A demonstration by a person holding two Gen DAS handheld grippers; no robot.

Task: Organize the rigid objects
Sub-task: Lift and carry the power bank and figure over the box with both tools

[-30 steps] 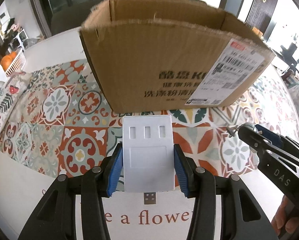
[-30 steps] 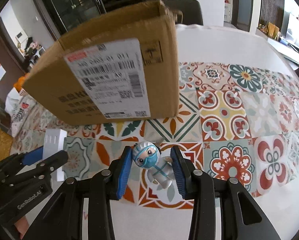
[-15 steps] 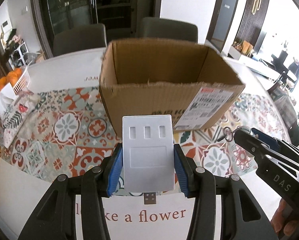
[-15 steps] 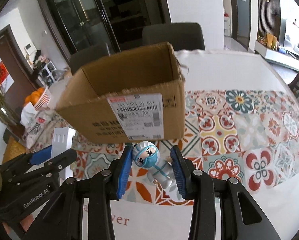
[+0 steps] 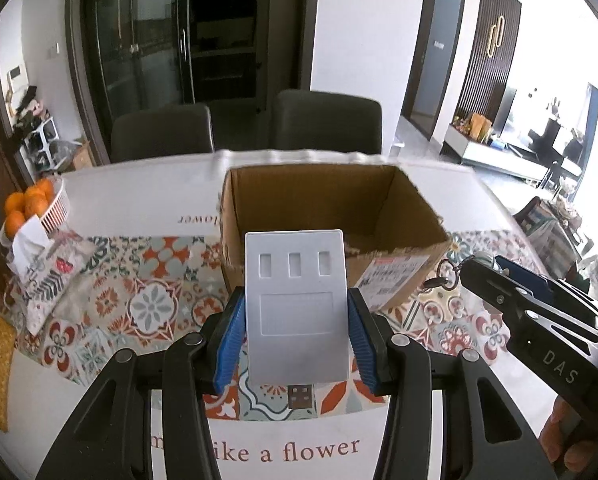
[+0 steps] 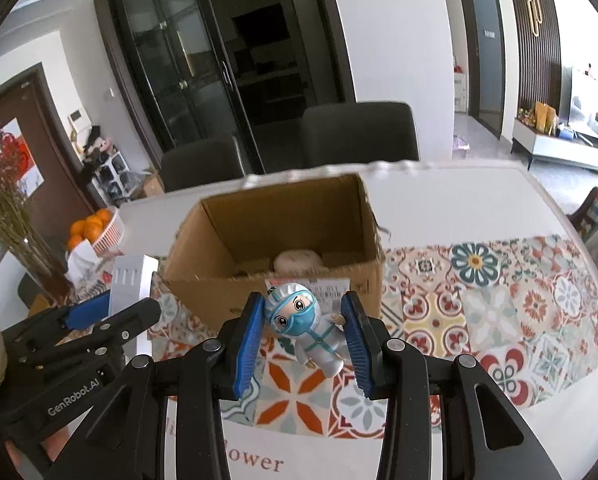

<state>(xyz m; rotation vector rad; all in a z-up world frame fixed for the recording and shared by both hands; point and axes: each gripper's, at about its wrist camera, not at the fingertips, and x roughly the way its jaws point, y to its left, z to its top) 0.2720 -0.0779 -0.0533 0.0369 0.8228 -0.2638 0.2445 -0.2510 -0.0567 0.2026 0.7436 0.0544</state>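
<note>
My left gripper is shut on a flat white USB hub with a plug at its near end. It holds the hub in the air in front of the open cardboard box. My right gripper is shut on a small toy figure in a white suit and blue mask, also raised before the box. A round beige object lies inside the box. The right gripper also shows in the left wrist view, with a key ring hanging off the figure.
The box stands on a patterned tile runner on a white table. A white basket of oranges and a tissue pack sit at the far left. Two dark chairs stand behind the table.
Both grippers have risen and pulled back with their objects. The box, seen side-on and close before, now shows its open top and inside.
</note>
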